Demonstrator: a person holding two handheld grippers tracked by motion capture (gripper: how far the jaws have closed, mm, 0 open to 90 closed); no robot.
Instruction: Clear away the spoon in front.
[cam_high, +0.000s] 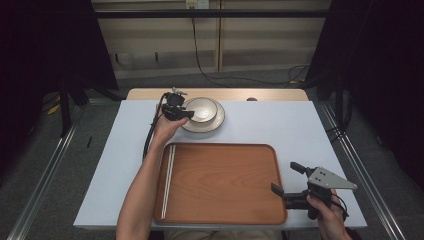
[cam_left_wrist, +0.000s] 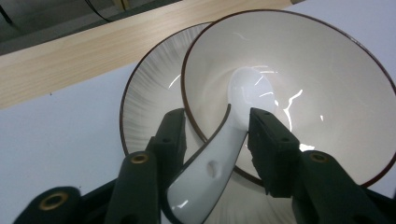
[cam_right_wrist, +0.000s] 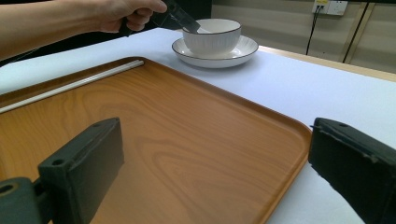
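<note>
We find the left tool (cam_left_wrist: 215, 140) spread, jaws flanking the white spoon (cam_left_wrist: 219, 154) in the bowl (cam_left_wrist: 327, 70). The right tool (cam_right_wrist: 215, 172) stands spread above the tray's (cam_right_wrist: 187, 135) near edge.

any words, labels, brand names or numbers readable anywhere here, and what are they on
None can be read.
The bowl, the plate under it and the spoon are plain, with no print.
The wooden tray and the white rods lying in it bear no label.
The grey plate on the right gripper shows small holes, no lettering.
The wall socket is too small and blurred to tell.
</note>
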